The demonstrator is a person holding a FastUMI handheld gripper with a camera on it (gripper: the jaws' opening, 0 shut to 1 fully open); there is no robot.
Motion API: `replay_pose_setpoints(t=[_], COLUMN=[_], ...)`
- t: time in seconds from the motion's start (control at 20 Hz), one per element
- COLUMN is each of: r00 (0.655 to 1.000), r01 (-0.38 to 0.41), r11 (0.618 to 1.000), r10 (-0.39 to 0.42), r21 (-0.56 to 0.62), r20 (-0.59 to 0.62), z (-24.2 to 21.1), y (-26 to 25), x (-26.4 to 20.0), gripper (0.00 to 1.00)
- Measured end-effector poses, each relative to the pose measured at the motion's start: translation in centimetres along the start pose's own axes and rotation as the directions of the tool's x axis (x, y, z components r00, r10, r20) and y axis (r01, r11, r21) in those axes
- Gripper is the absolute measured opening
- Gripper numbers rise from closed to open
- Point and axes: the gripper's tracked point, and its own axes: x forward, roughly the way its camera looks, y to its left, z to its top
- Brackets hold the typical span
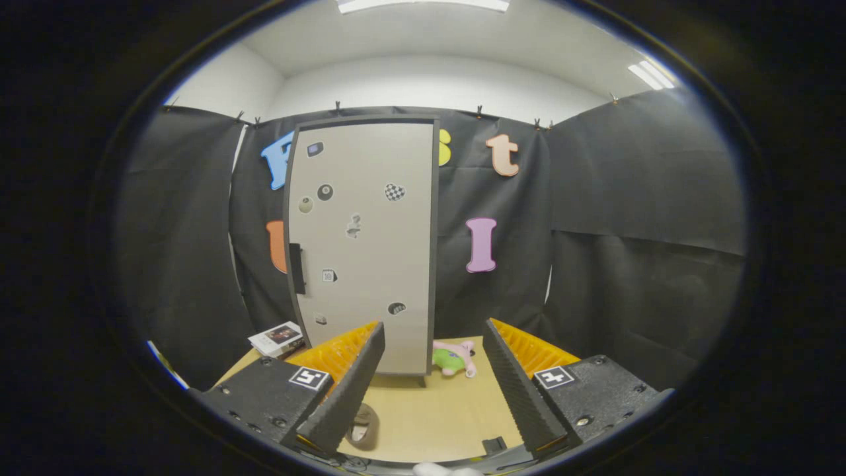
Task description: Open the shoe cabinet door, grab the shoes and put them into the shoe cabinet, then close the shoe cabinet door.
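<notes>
A tall grey shoe cabinet [362, 244] stands upright on the wooden table [436, 410], beyond my fingers. Its door is shut, with a dark handle [297, 268] on its left edge and several small stickers on its face. My gripper [433, 344] is open, its two fingers spread wide with nothing between them. The left fingertip [370, 340] overlaps the cabinet's lower part in the view. Part of a brownish shoe [364, 426] shows on the table just beneath the left finger, mostly hidden by it.
A green and pink plush toy [453, 358] lies on the table at the cabinet's right foot. A small flat box [277, 338] sits left of the cabinet. Black cloth walls close the booth behind and on both sides.
</notes>
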Motion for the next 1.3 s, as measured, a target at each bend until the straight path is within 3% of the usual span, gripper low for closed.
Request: replay_pose_setpoints(t=[0.45, 0.85, 1.3], r00=[0.997, 0.974, 0.955], r01=[-0.064, -0.226, -0.295], r11=[0.998, 0.973, 0.955], r10=[0.065, 0.225, 0.296], r21=[0.018, 0.043, 0.037], r20=[-0.029, 0.023, -0.018], z=[-1.4, 0.4, -0.2], y=[6.9, 20.1, 31.0], x=[6.4, 16.5, 28.3], gripper=[0.98, 0.98, 0.98])
